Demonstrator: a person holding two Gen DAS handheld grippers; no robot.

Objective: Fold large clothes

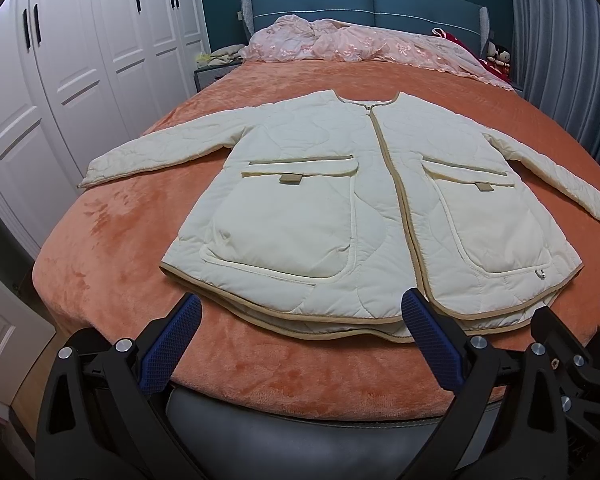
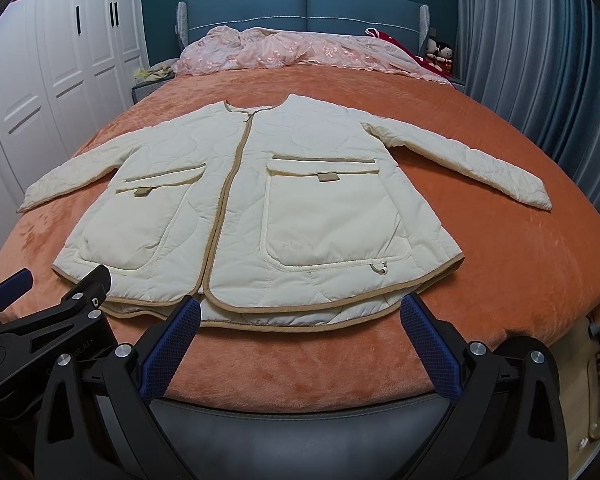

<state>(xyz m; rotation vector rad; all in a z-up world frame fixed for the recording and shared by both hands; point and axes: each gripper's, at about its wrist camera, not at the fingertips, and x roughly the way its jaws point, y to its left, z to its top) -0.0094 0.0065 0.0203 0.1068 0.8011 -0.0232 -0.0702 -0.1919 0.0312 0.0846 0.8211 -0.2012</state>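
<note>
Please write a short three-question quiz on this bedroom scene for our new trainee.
1. True or false: the cream jacket lies front up on the orange blanket, both sleeves spread out.
2. Multiple choice: the left gripper and right gripper are A) clamped on the hem, B) open near the hem and holding nothing, C) gripping a sleeve.
3. Fill in: the crumpled pink quilt sits at the ____ end of the bed.

Key: 1 true; 2 B, both sets of jaws stand wide apart; 3 headboard.
</note>
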